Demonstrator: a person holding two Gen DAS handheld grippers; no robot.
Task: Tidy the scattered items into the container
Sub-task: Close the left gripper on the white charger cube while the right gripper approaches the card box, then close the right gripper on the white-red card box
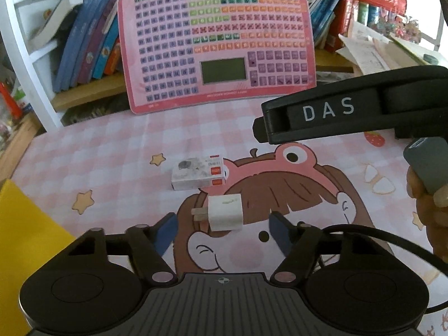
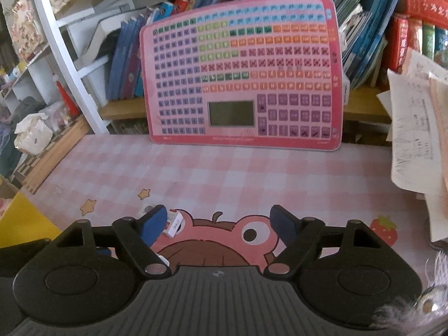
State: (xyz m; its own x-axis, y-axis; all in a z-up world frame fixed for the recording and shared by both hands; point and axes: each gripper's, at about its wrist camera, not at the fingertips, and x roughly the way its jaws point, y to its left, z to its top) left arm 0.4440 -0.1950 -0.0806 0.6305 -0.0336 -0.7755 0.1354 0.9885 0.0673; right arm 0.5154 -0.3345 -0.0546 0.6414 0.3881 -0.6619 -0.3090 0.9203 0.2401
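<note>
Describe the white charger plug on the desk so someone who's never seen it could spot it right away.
Find the cartoon girl on the pink checked desk mat. On her brown fringe lies the white charger plug, between the open left tool fingers. Unlike the flat printed small box beyond it, it is a plain cube with two metal prongs.

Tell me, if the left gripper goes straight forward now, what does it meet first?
Most likely the white plug adapter, lying on the mat between the open left gripper fingers. The small white box lies farther ahead; depth is unclear.
</note>
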